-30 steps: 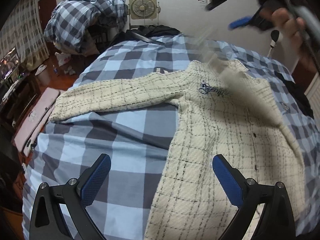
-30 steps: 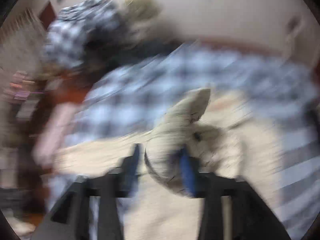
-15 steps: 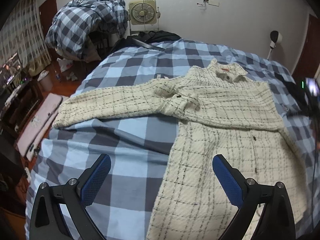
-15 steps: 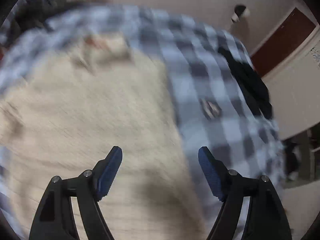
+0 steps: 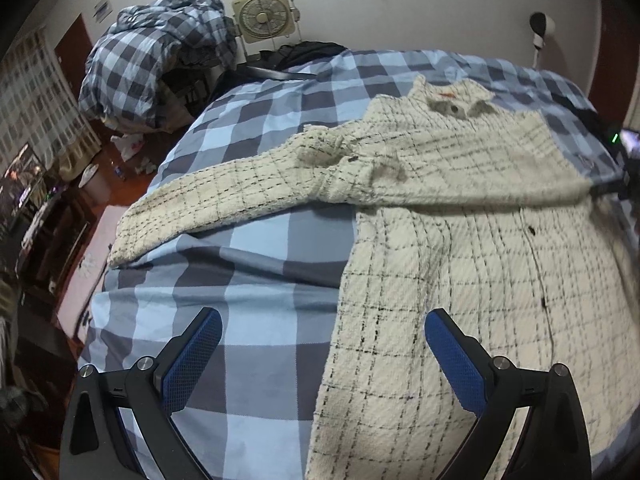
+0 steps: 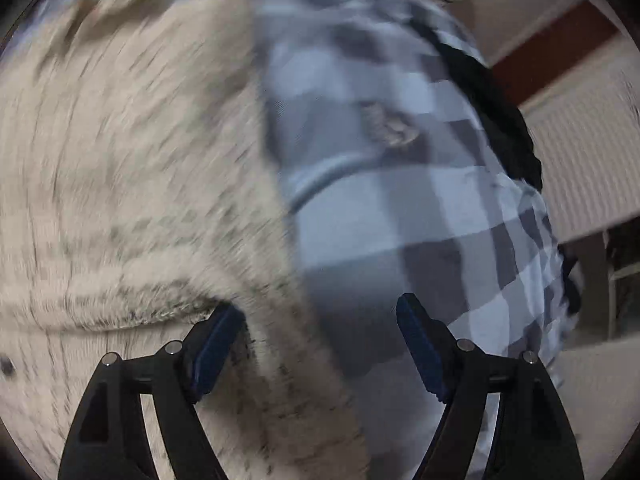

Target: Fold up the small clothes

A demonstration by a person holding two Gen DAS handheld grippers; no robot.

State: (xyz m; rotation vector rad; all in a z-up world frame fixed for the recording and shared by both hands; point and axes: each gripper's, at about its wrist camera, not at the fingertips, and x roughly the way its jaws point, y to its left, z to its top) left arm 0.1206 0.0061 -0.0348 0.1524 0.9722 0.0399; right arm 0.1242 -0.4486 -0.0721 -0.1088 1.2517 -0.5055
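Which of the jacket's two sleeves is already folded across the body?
The sleeve lying across the cream jacket's chest, below the collar. The other sleeve still stretches out flat over the checked bedcover.

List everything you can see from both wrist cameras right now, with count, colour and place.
jacket: one, cream with a black check, spread on the bed, one sleeve folded across the chest, the other stretched out flat
bed cover: one, blue and grey check, under the jacket
heap of bedding: one, blue and grey check, piled beyond the far corner of the bed
box fan: one, beige, against the far wall
dark clothing: one pile, black, along the bed's edge
door: one, red-brown, in the wall beyond the bed
left gripper: black with blue fingers, open, over the jacket's hem edge
right gripper: black with blue fingers, open, straddling the jacket's side edge; picture blurred
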